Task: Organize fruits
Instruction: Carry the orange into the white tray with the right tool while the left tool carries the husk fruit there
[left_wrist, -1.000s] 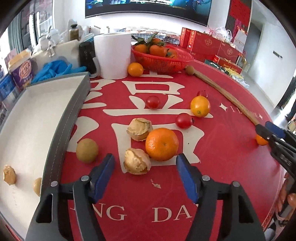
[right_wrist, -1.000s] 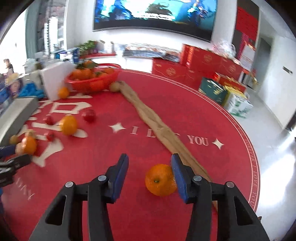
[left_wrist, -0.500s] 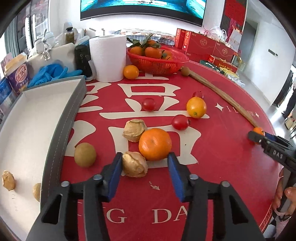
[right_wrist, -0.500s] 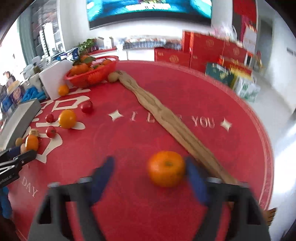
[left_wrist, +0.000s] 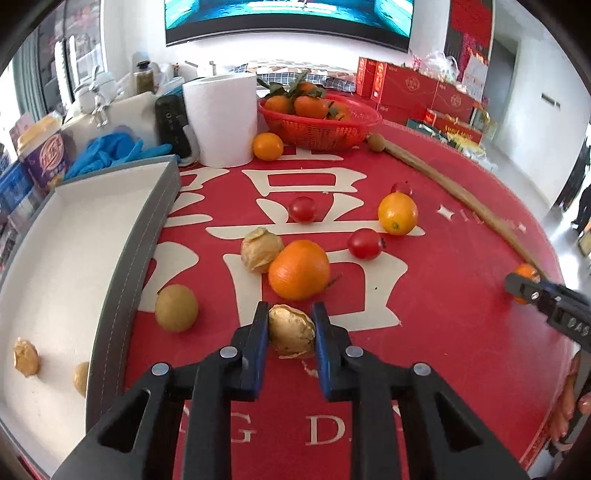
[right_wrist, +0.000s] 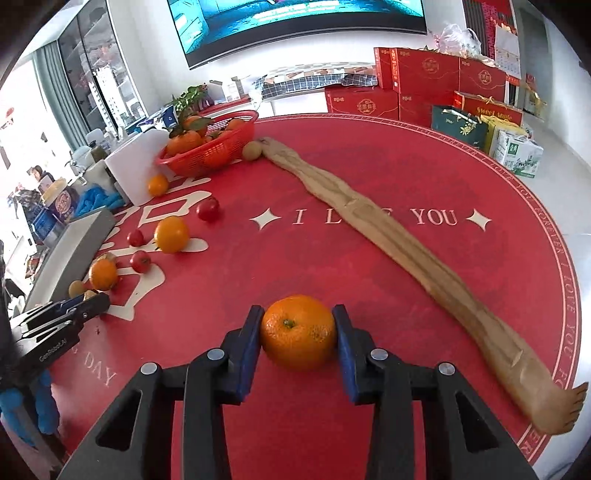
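Observation:
My left gripper is shut on a papery husked fruit on the red tablecloth. Just beyond it lie a large orange, a second husked fruit, a round tan fruit, cherry tomatoes and a yellow-orange citrus. The white tray at left holds two small tan fruits. My right gripper is shut on a mandarin on the cloth; it also shows at the right edge of the left wrist view.
A red basket of mandarins stands at the back with a loose mandarin and a paper towel roll beside it. A long tan wooden back scratcher lies across the cloth. Blue gloves and clutter sit back left.
My left gripper moved forward and closed on the near husked fruit. My right gripper closed on the mandarin.

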